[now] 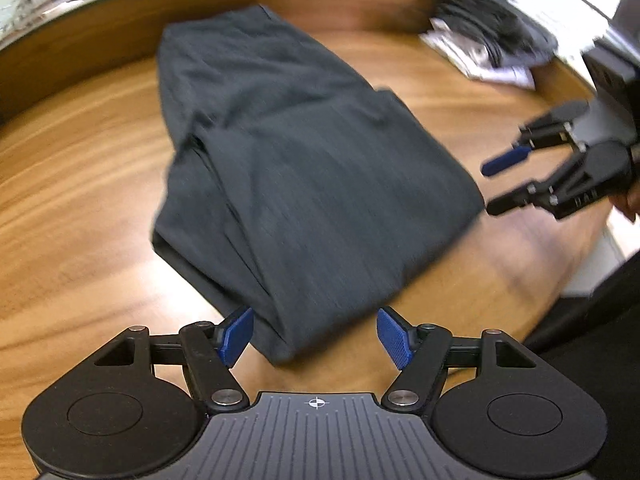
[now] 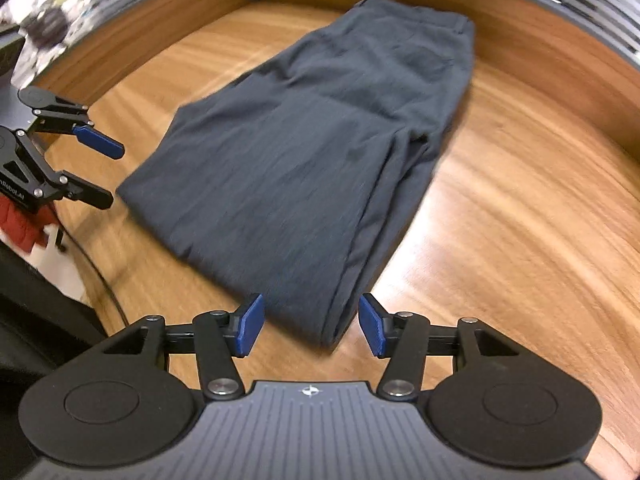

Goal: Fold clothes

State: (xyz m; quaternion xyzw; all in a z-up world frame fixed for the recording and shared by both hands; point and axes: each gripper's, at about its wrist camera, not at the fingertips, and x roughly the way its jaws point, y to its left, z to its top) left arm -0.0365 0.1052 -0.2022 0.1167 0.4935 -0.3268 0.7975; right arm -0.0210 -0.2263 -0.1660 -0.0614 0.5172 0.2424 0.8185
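nearby: folded trousers (image 1: 304, 168), papers (image 1: 480, 60), cable (image 2: 100, 276).

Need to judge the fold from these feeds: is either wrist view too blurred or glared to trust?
Left wrist view: dark trousers and wooden table smeared by motion, fisheye bends the table edge, top right blown out. Right wrist view: same smear, bright glare streaks on the table, while the right gripper stays sharp.
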